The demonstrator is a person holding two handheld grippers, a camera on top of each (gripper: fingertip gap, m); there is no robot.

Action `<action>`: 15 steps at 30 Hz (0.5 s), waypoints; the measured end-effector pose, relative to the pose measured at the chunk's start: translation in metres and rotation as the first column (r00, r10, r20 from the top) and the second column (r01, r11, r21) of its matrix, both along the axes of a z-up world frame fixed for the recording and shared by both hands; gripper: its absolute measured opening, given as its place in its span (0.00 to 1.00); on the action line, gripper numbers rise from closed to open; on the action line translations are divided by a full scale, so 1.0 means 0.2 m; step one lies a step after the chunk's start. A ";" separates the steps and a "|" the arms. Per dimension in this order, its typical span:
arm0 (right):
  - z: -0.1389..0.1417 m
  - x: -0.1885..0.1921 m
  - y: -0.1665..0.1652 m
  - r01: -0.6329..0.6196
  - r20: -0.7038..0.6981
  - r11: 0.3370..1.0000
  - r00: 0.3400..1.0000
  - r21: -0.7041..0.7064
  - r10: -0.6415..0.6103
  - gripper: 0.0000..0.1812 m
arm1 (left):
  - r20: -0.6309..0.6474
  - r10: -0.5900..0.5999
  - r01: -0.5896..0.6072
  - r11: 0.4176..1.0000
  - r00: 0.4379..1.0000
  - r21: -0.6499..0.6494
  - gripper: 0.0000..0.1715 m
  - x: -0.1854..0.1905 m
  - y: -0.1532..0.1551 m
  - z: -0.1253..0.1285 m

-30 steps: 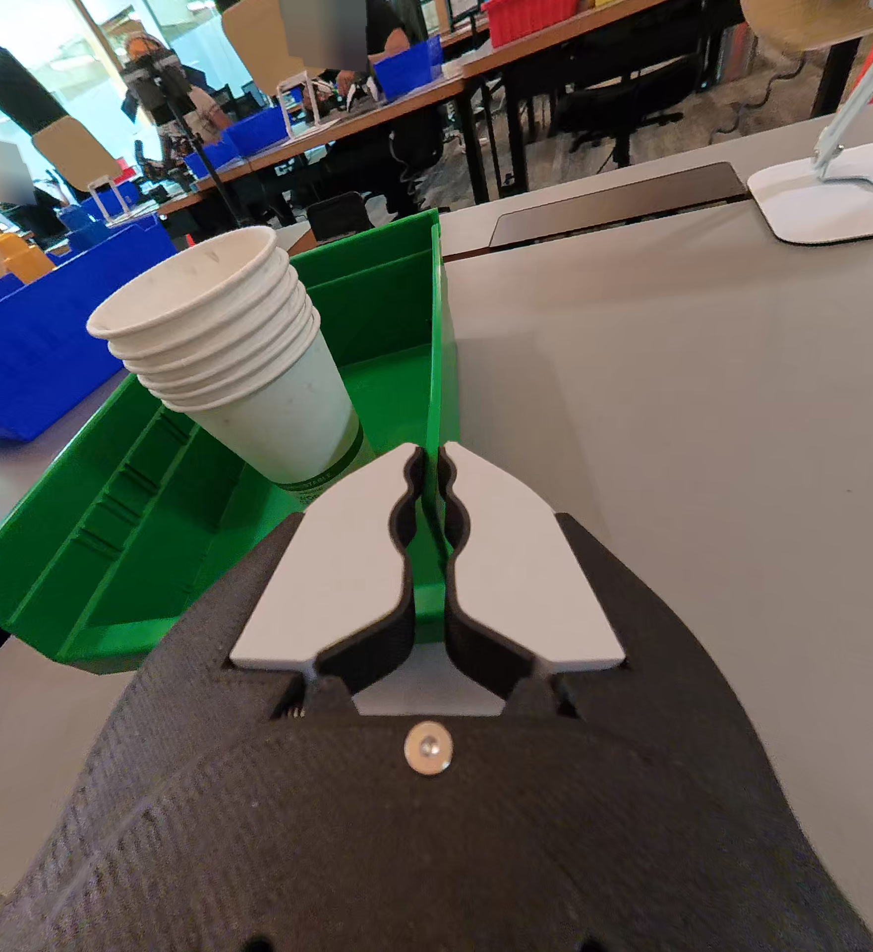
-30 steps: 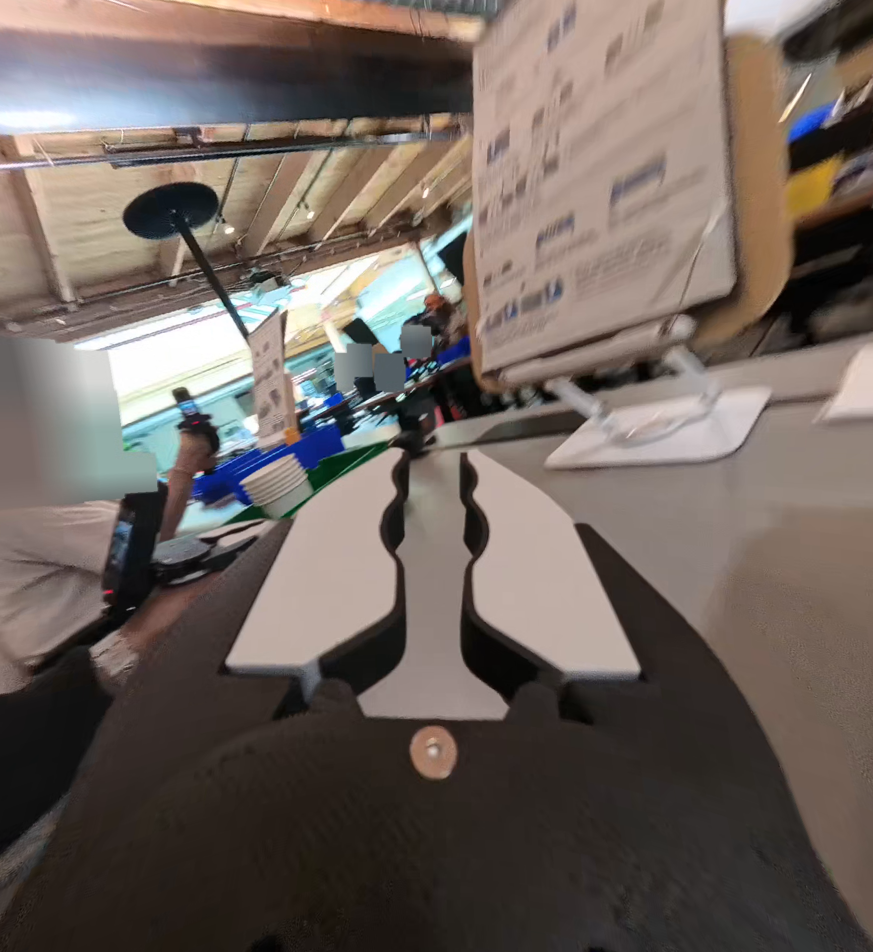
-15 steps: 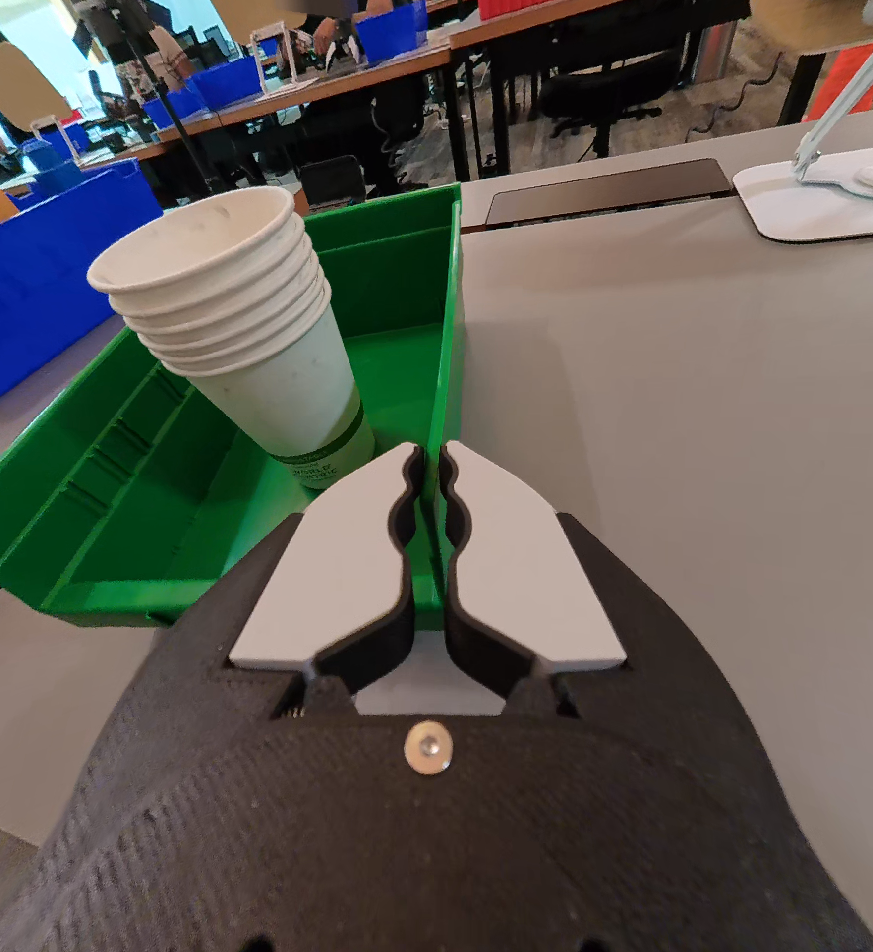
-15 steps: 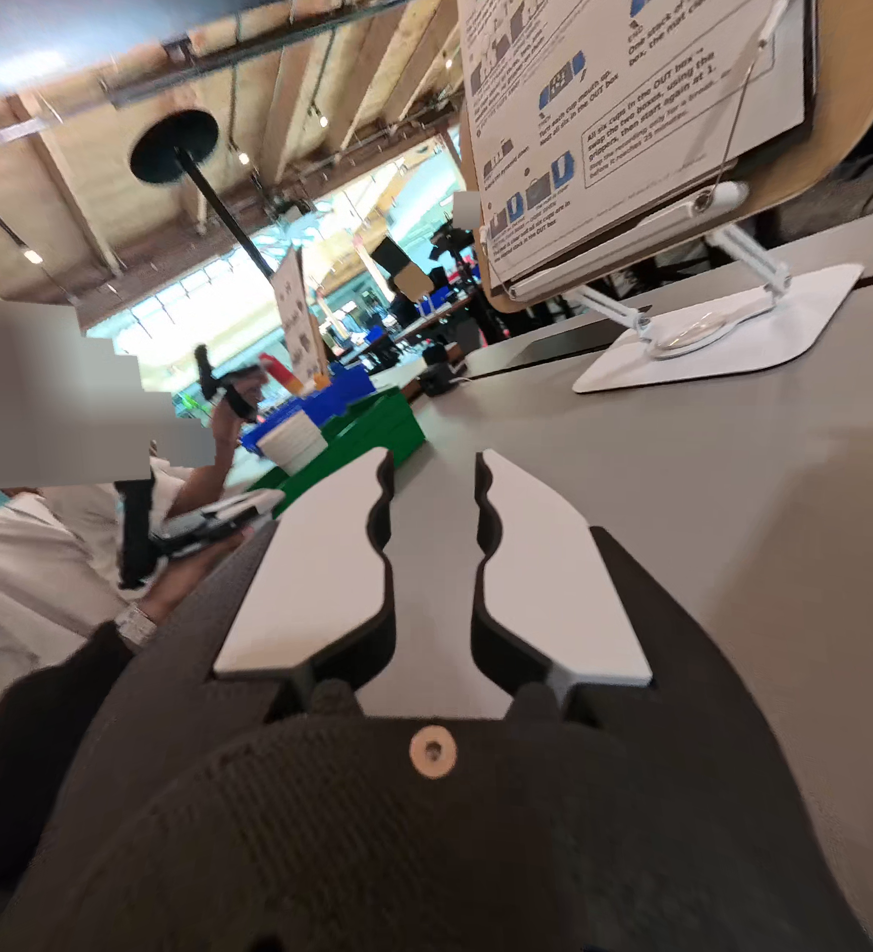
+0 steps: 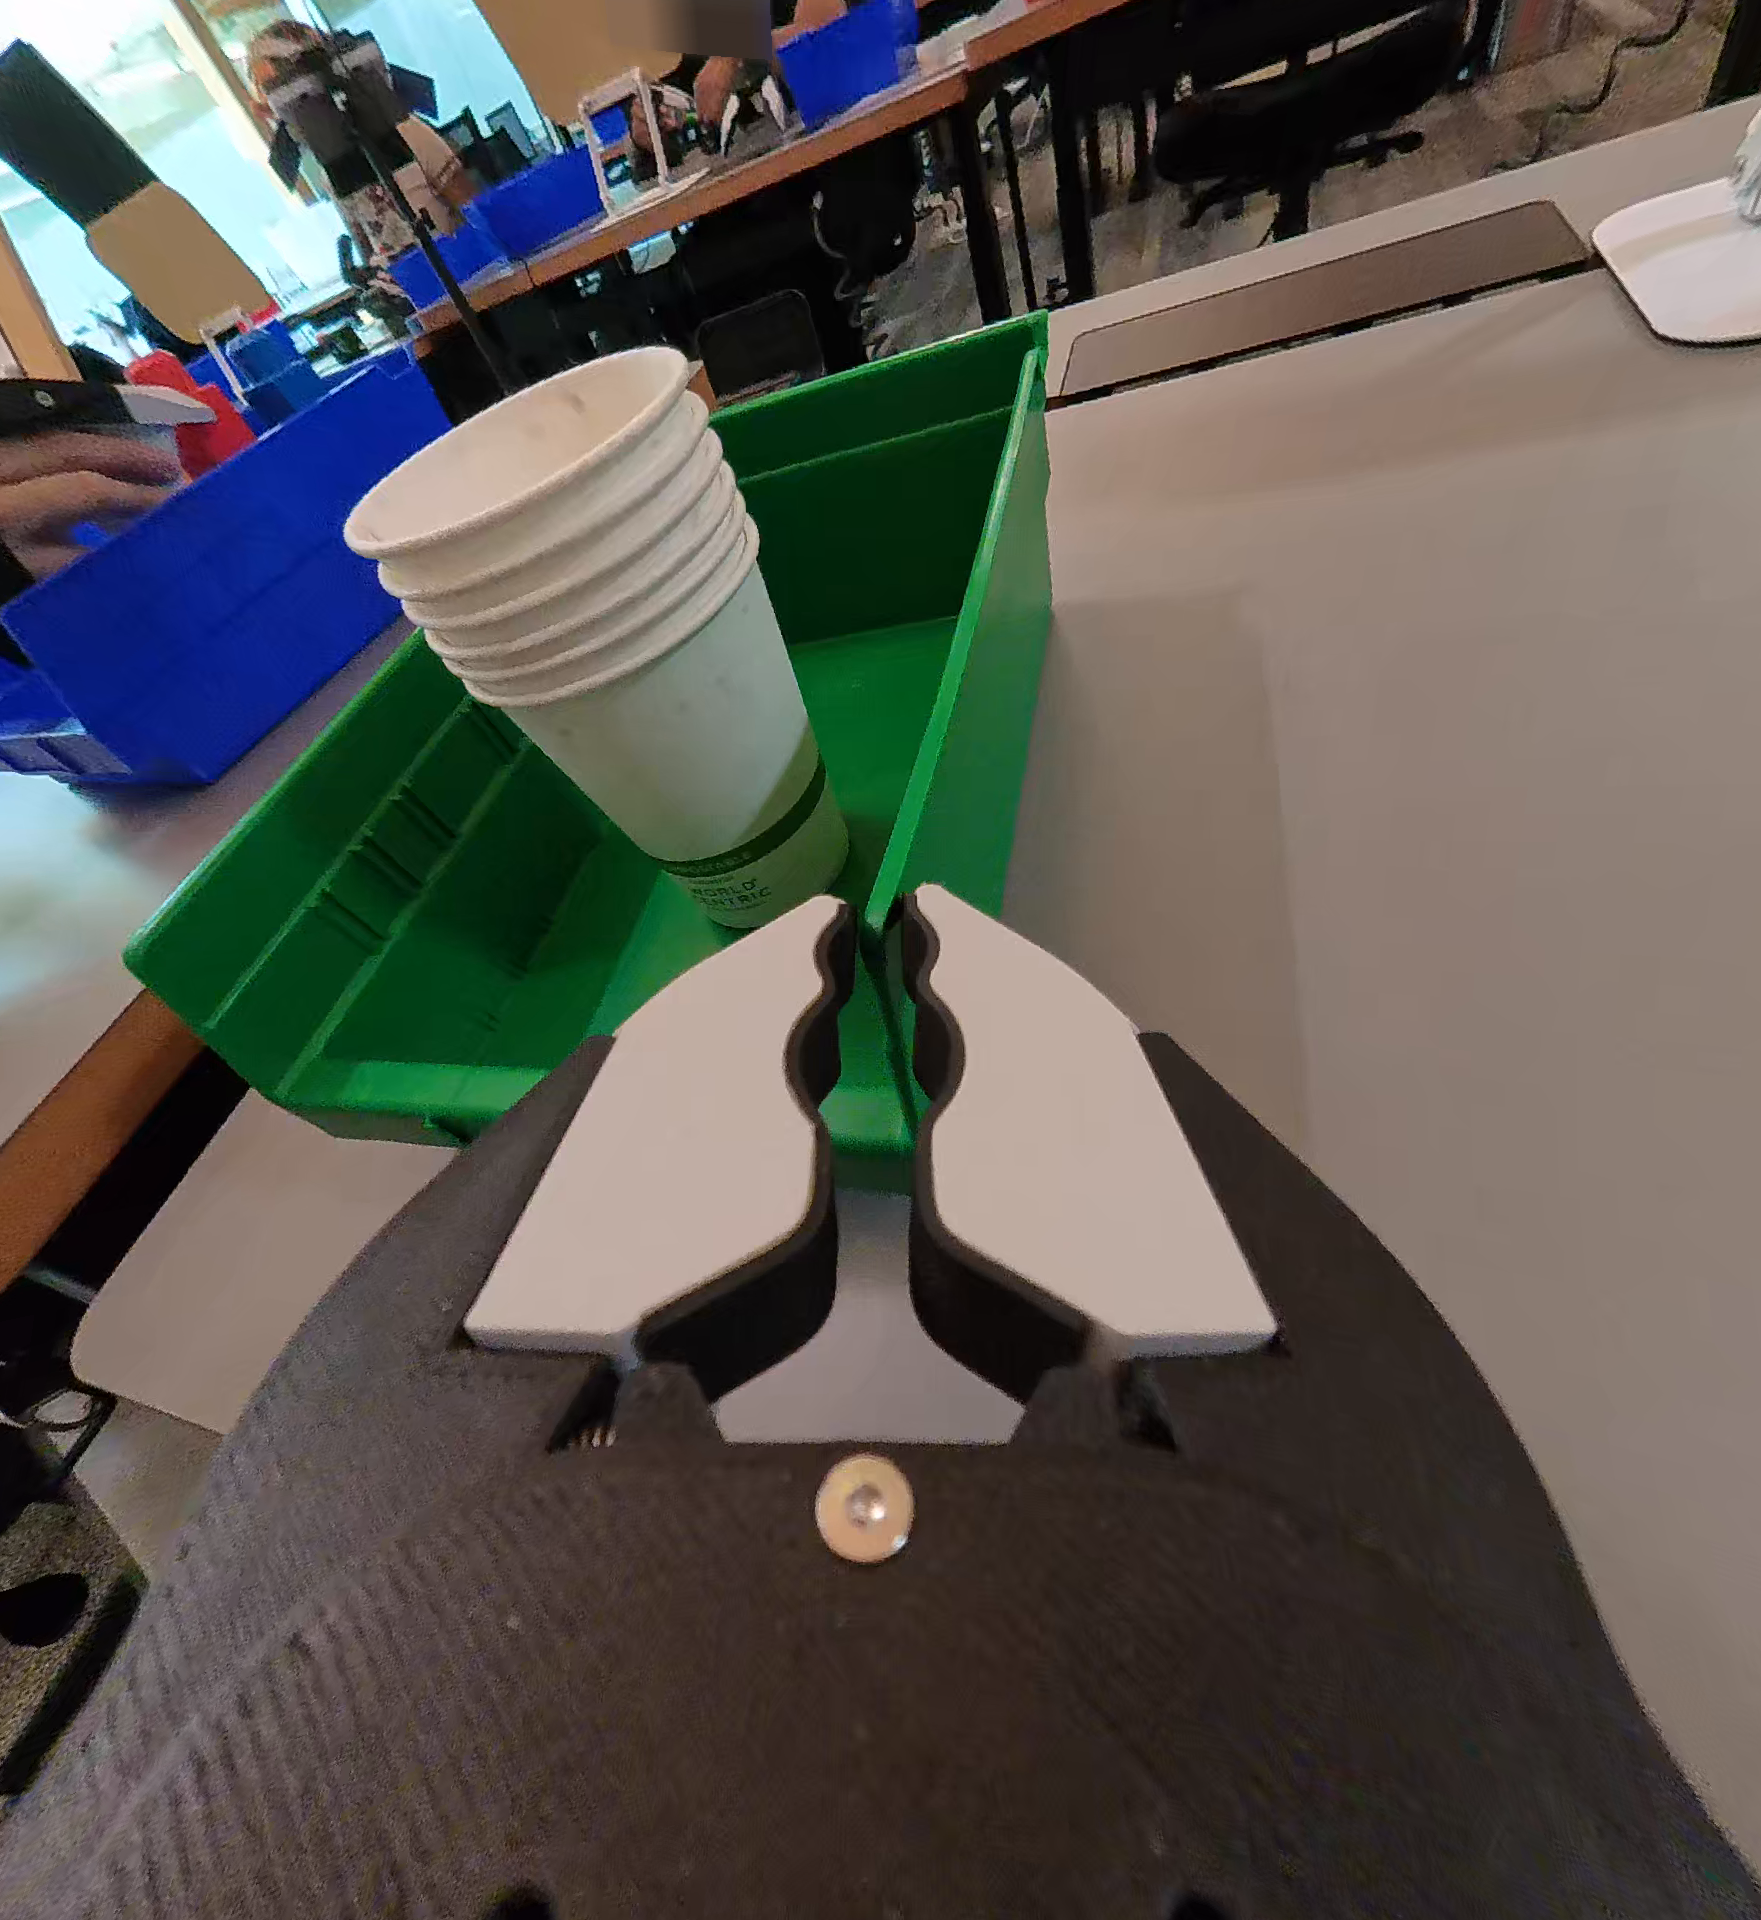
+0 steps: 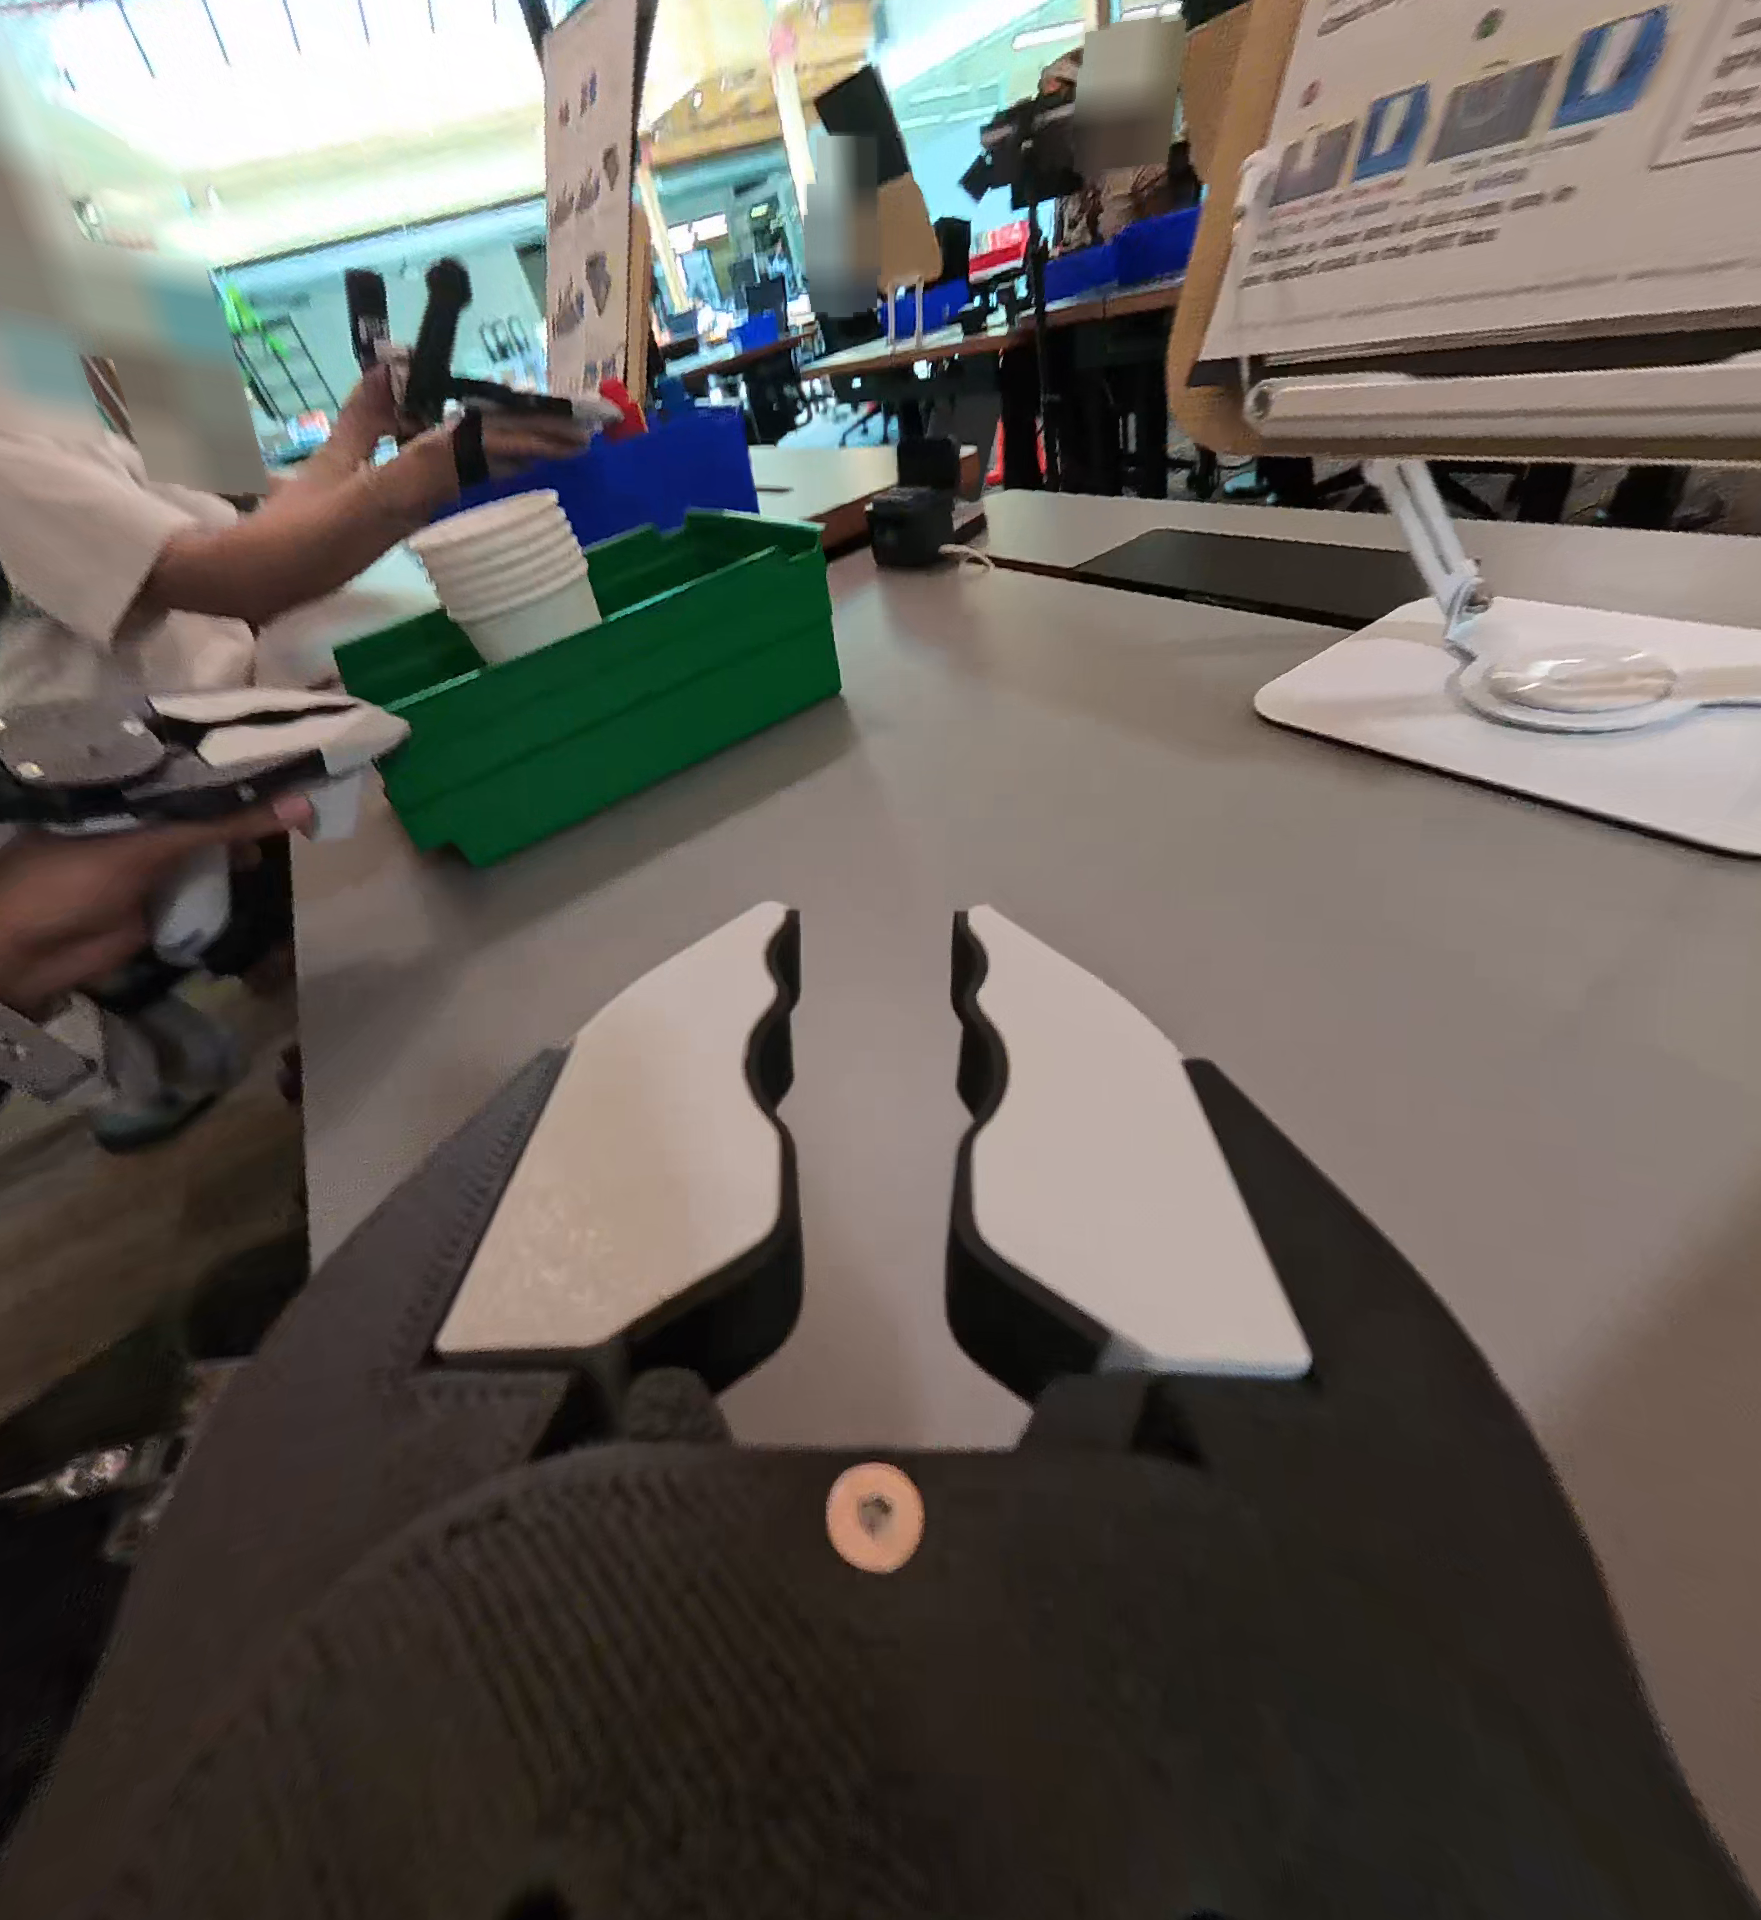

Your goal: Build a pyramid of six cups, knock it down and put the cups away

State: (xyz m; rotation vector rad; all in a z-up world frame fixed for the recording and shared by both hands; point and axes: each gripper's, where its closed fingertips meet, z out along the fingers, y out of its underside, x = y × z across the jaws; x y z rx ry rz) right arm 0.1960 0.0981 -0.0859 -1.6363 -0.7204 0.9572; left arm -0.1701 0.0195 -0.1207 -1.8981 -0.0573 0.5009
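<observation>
A stack of several white paper cups [image 5: 595,623] stands tilted in a green plastic bin [image 5: 388,935] on the grey table. My left gripper [image 5: 881,914] is at the bin's near right corner. Its jaws are closed to a narrow slit with the top edge of the bin's right wall in it. In the right wrist view the left gripper [image 6: 377,732] sits at the corner of the bin [image 6: 627,707], with the cups [image 6: 517,582] behind it. My right gripper [image 6: 876,925] is open and empty, low over bare table, well to the right of the bin.
A white document stand's base [image 6: 1582,748] sits at the right back, with a black strip [image 5: 1323,281] set into the table beside it. A blue bin [image 5: 201,623] is left of the green one. A small black device [image 6: 912,530] lies behind the bin. Another person's hands [image 6: 388,436] work beyond the blue bin.
My right gripper has tipped down from facing the ceiling to facing the table, and its jaws have opened wider. My left gripper stays at the bin wall; its view has risen and turned slightly.
</observation>
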 end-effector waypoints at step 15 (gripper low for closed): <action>-0.02 -0.02 0.00 -0.021 -0.038 0.998 0.999 -0.067 0.019 0.16 | 0.067 -0.024 0.024 1.000 0.997 0.004 0.04 0.01 -0.02 -0.01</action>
